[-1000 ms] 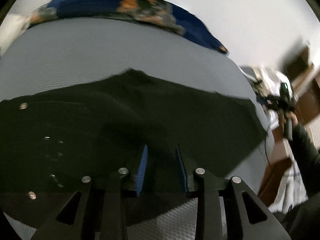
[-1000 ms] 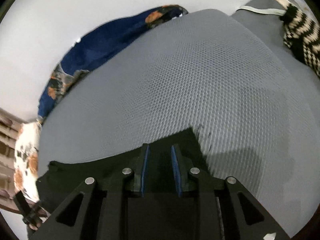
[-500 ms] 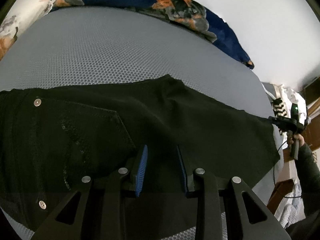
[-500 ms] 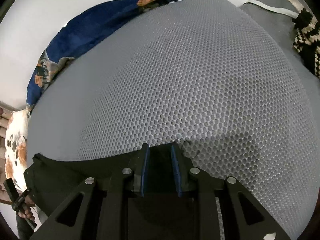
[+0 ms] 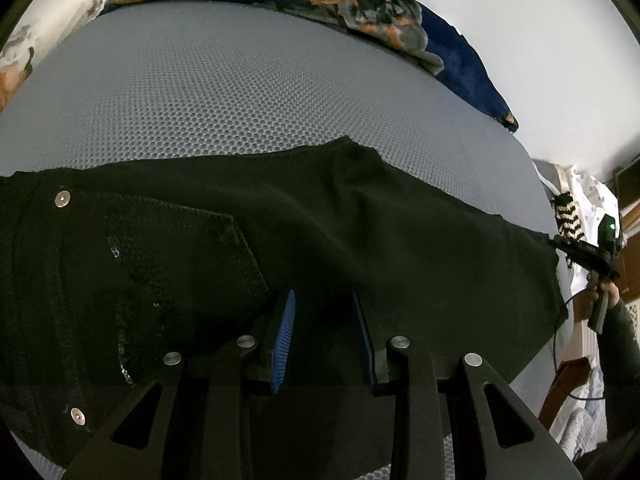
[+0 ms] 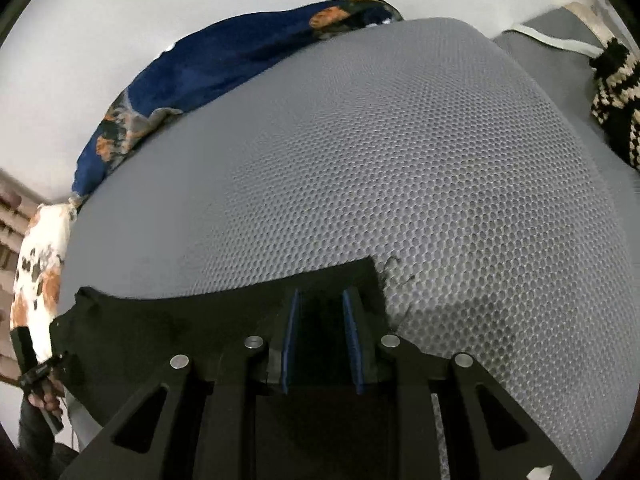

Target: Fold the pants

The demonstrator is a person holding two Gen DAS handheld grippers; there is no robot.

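Observation:
Black pants (image 5: 360, 240) lie spread flat across a grey mesh mattress (image 5: 240, 92). The waist end with rivets and a back pocket (image 5: 180, 248) is at the left, the leg runs right. My left gripper (image 5: 323, 300) is over the pants beside the pocket, its blue pads apart with black cloth between them. My right gripper (image 6: 319, 296) is at the leg's hem corner (image 6: 360, 270), pads apart with the cloth (image 6: 160, 332) between them. It also shows far right in the left wrist view (image 5: 588, 256).
A navy floral blanket (image 5: 380, 12) lies along the mattress's far edge by the white wall. A black and cream knit item (image 6: 616, 92) sits at the right. A white floral cloth (image 6: 36, 272) is at the left end. Furniture stands beyond the right end.
The pants have come down from a lifted, blurred state to lie flat on the mattress. Both grippers have lowered with the cloth, and the views have steadied.

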